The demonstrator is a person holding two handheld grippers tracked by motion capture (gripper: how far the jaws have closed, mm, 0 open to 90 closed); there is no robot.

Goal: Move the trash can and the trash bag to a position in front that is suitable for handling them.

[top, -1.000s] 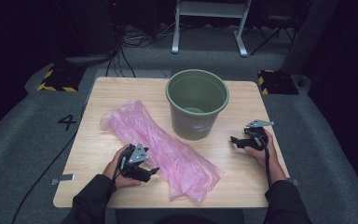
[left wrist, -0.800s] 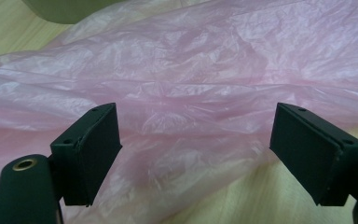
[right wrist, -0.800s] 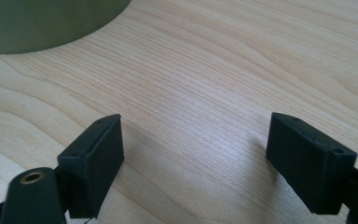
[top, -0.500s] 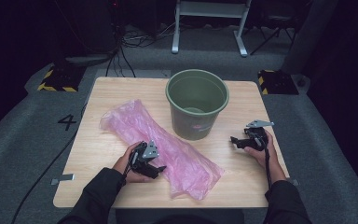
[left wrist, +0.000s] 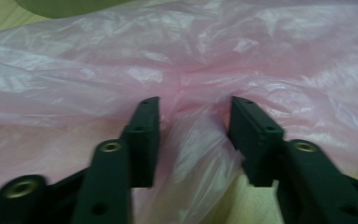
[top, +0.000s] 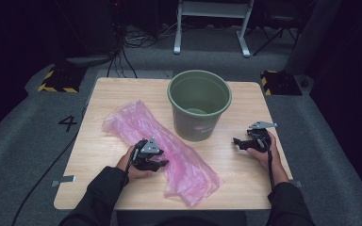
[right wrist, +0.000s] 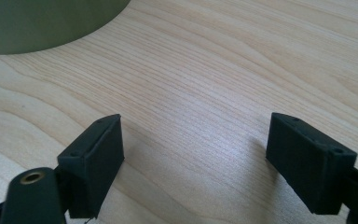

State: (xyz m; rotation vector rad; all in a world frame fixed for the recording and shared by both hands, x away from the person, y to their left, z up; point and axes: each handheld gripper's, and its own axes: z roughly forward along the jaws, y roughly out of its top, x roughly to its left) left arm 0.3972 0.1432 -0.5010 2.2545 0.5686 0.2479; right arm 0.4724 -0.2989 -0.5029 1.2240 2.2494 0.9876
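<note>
A crumpled pink plastic bag (top: pixel 179 155) lies flat and slantwise on the wooden table (top: pixel 118 94), left of a green bucket (top: pixel 199 103). My left gripper (top: pixel 160 164) rests on the bag's middle, pointing right. In the left gripper view its jaws (left wrist: pixel 193 105) have just been closing and stand part-way apart. A loose pucker of the pink film (left wrist: pixel 191 154) is gathered between them without being squeezed flat. My right gripper (top: pixel 238 141) rests on bare wood right of the bucket, pointing left, open with nothing between its fingers (right wrist: pixel 198 121).
The bucket stands upright at the table's back centre and looks empty apart from its base; its wall shows in the right gripper view (right wrist: pixel 42 23). Dark floor, cables and a white stand's legs (top: pixel 212 28) lie beyond the table's far edge.
My left gripper has slid a little to the right, further onto the pink bag, and its jaws have narrowed around a fold of film. The right gripper has stayed put.
</note>
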